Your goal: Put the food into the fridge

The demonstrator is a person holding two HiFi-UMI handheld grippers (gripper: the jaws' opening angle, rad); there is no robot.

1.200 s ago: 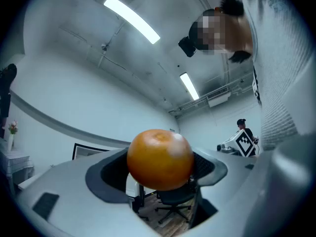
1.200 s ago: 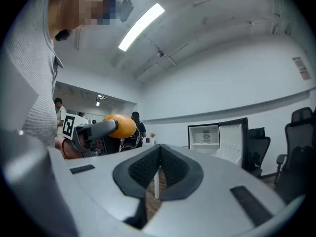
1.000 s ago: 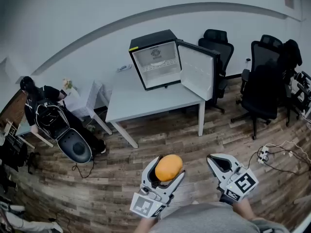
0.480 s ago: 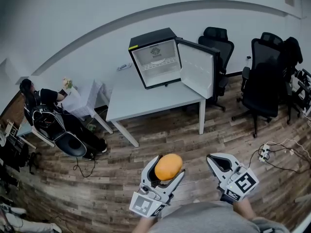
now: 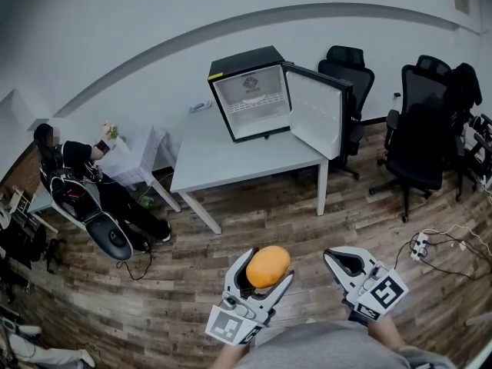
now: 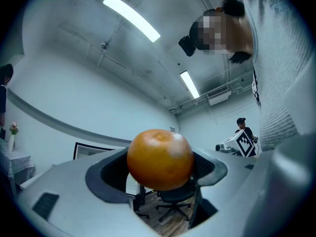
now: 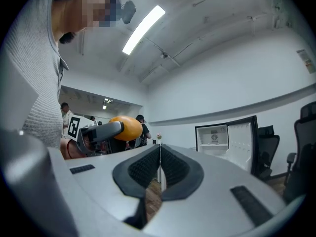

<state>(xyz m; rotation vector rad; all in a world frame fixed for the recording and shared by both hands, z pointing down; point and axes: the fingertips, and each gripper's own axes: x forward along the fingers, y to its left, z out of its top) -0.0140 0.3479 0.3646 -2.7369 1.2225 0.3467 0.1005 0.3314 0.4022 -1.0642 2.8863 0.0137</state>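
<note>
Right now, closest to us, our left gripper [image 5: 268,270] is clamped on a round orange fruit [image 6: 159,158], with its jaws spread wide and the pads pressing on both sides. Just beside it, our right gripper [image 5: 343,261] carries nothing and its jaws are pressed together. Beyond both lies a stretch of wood-plank floor [image 5: 254,221], then a pale rectangular table [image 5: 223,164]. At the table's far edge stands a small black fridge with a white interior [image 5: 250,98], its door swung open to the right. We make out a wire shelf inside and no food. We judge the task barely begun. The fruit is in hand and the door is open, but the fridge is well apart from us, so carrying, placing and releasing remain.
</note>
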